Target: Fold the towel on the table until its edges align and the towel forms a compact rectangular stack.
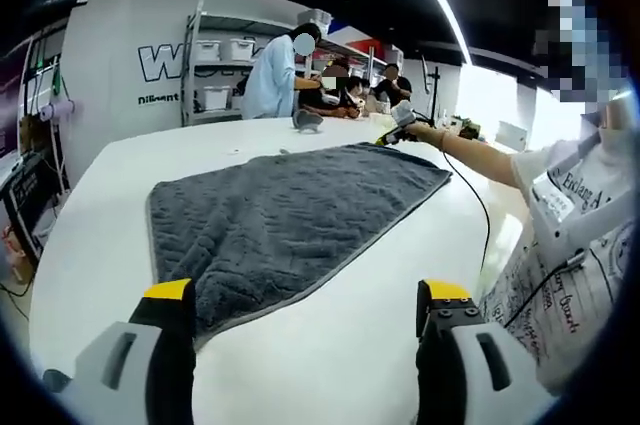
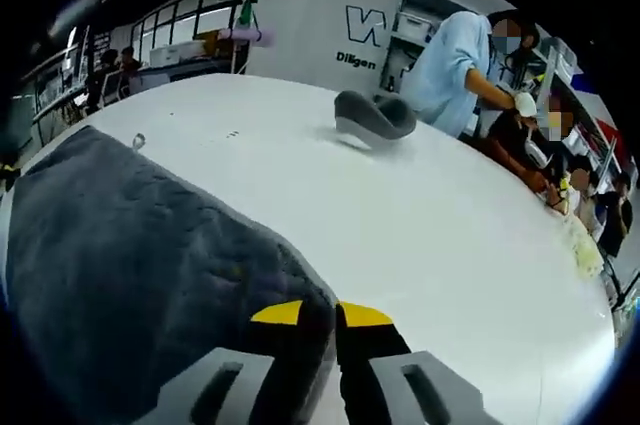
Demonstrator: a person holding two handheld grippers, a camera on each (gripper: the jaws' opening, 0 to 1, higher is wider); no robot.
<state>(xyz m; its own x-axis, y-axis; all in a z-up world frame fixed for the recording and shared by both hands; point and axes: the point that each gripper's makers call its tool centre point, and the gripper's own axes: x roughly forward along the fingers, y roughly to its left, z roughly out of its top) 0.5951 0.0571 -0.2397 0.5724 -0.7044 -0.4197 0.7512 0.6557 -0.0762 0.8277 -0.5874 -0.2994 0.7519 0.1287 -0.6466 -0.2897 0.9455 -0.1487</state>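
Note:
A dark grey towel (image 1: 290, 210) with a wavy weave lies spread flat on the white table (image 1: 350, 355). In the left gripper view my left gripper (image 1: 305, 297) stands open just off the towel's near edge, its yellow-tipped jaws wide apart with nothing between them. At the towel's far right corner my right gripper (image 1: 398, 131) shows small, held by an outstretched arm (image 1: 480, 155). In the right gripper view my right gripper (image 2: 322, 320) has its jaws pressed together on the corner of the towel (image 2: 130, 265), which spreads away to the left.
A small grey curved object (image 2: 372, 113) (image 1: 307, 120) rests on the table beyond the towel. Several people (image 1: 275, 75) sit or stand at the far side, in front of shelves with white bins (image 1: 225, 50). A cable (image 1: 482, 210) hangs over the table's right edge.

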